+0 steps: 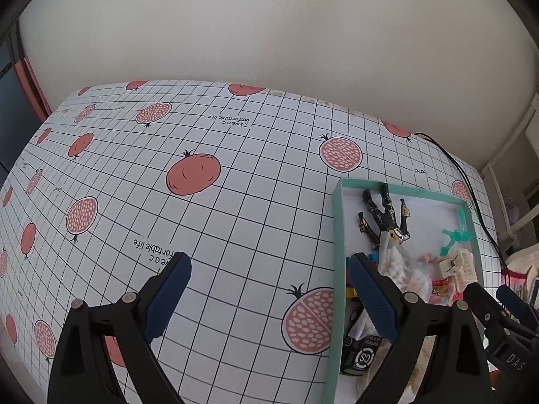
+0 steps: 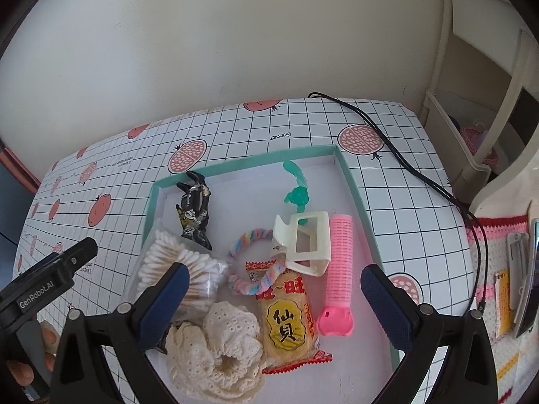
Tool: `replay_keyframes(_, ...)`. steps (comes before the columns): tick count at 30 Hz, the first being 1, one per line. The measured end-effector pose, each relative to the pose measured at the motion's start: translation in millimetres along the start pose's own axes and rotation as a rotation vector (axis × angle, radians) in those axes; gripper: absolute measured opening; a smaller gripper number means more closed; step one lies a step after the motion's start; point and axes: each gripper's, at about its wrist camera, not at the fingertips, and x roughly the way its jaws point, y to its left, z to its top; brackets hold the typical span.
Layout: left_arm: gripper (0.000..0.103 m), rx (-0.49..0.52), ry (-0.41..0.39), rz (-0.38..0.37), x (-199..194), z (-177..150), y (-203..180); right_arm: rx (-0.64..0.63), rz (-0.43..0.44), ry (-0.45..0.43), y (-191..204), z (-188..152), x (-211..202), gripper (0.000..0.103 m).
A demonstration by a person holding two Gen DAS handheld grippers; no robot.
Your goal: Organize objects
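A shallow teal-rimmed box (image 2: 242, 163) lies on the tablecloth and holds several items. Among them are a black action figure (image 2: 195, 208), a green toy (image 2: 296, 188), a white claw clip (image 2: 303, 242), a pink hair roller (image 2: 338, 269) and a rice cracker packet (image 2: 286, 320). A pastel scrunchie (image 2: 256, 262), a cream lace scrunchie (image 2: 215, 346) and a bag of cotton swabs (image 2: 178, 269) lie there too. My right gripper (image 2: 274, 276) hovers open over the box's near half, holding nothing. My left gripper (image 1: 269, 266) is open and empty, straddling the box's left rim (image 1: 338, 235).
The pomegranate-print grid tablecloth (image 1: 235, 202) stretches bare to the left of the box. A black cable (image 2: 404, 161) runs along the table's right side. A crochet mat (image 2: 488, 269) with small items and a white shelf (image 2: 471, 101) stand to the right.
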Motion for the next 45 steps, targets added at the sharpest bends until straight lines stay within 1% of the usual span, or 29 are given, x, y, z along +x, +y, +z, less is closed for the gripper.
replay_keyframes(4,0.095,0.031,-0.015,-0.010,-22.5,-8.9,-0.3,0.003,0.014,-0.007,8.9,-10.3,-19.7,0.103)
replay_keyframes(8,0.095,0.048,-0.028,-0.023,-42.5,-22.1,6.4,-0.017,-0.002,-0.017,19.3,-24.1,-39.5,0.103)
replay_keyframes(11,0.095,0.064,-0.058,-0.010,-58.7,-34.6,14.1,-0.033,-0.014,-0.025,25.8,-35.6,-54.7,0.103)
replay_keyframes(14,0.095,0.076,-0.071,-0.007,-70.2,-45.5,20.8,-0.045,-0.023,-0.036,31.0,-47.2,-69.1,0.103)
replay_keyframes(18,0.095,0.080,-0.091,-0.017,-83.7,-59.6,30.8,-0.036,-0.017,-0.048,33.6,-65.5,-81.9,0.103)
replay_keyframes(20,0.095,0.080,-0.094,-0.007,-88.2,-68.0,35.5,-0.038,-0.022,-0.039,34.6,-75.6,-82.3,0.103)
replay_keyframes(24,0.095,0.087,-0.087,0.033,-90.3,-86.0,44.0,-0.032,-0.025,-0.017,36.7,-96.4,-79.8,0.103)
replay_keyframes(33,0.095,0.117,-0.089,0.019,-92.5,-124.0,53.4,-0.033,-0.035,-0.011,42.9,-137.9,-78.2,0.103)
replay_keyframes(37,0.095,0.133,-0.074,0.023,-85.3,-142.7,54.5,-0.018,-0.029,-0.003,42.6,-156.9,-73.9,0.103)
replay_keyframes(42,0.095,0.131,-0.053,0.029,-74.2,-165.3,62.0,-0.026,-0.061,0.003,40.0,-176.9,-68.0,0.103)
replay_keyframes(45,0.095,0.126,-0.046,0.025,-69.3,-175.3,67.4,-0.012,-0.051,0.005,37.4,-186.9,-65.4,0.103)
